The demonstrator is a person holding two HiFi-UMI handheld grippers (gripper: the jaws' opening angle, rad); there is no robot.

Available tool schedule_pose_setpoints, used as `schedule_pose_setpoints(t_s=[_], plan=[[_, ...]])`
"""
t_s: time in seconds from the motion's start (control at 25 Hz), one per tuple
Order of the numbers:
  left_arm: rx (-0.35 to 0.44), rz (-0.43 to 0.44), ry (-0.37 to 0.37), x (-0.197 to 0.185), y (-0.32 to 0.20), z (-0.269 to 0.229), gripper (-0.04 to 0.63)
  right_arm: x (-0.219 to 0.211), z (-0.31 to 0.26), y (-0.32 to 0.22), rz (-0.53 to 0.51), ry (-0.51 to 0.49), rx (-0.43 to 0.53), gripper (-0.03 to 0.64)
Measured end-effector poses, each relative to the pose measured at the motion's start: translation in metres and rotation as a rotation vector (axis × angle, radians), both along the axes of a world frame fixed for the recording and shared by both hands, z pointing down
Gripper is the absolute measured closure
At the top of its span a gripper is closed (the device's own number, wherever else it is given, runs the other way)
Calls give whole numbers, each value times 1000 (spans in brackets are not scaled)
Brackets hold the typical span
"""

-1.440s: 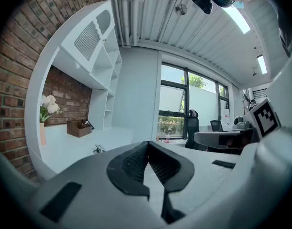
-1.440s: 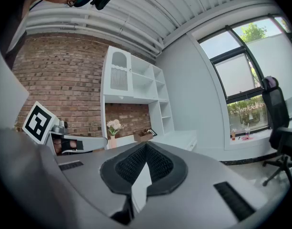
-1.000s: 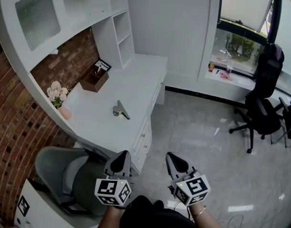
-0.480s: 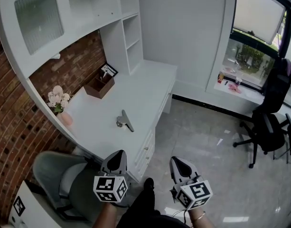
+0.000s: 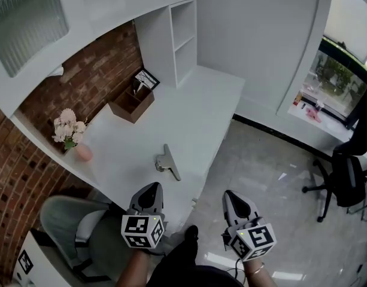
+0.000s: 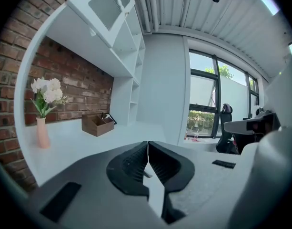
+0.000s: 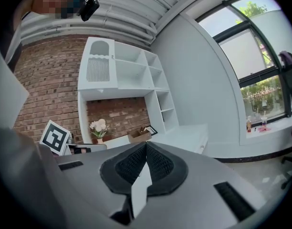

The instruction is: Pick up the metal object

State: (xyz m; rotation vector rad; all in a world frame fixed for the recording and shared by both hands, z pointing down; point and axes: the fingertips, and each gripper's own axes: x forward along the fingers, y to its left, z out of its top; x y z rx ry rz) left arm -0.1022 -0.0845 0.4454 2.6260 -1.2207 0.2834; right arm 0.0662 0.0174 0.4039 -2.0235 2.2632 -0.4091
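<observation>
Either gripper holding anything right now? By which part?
Nothing is held. The left gripper and right gripper each have fingers shut together, empty. The grey metal object lies untouched on the white desk, ahead of both.

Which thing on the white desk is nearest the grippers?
The grey metal object near the front edge; the brown wooden box and pink flower vase stand farther back.

The metal object (image 5: 169, 162) is grey and shiny, a long flat bar with a round bit at one end (the left). It lies flat on the white desk (image 5: 195, 106), near its front edge.
</observation>
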Motion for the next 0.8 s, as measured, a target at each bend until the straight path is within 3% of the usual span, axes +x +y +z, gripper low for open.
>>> schedule_pose_setpoints(t_s=[0.4, 0.68, 0.8], plan=[[-64, 10, 17, 17, -83, 13, 582, 9, 4, -91, -27, 12, -42, 612], [-78, -7, 21, 14, -110, 18, 510, 7, 17, -117, -43, 20, -83, 612], [-122, -22, 23, 11, -111, 27, 471, 9, 19, -124, -48, 11, -89, 612]])
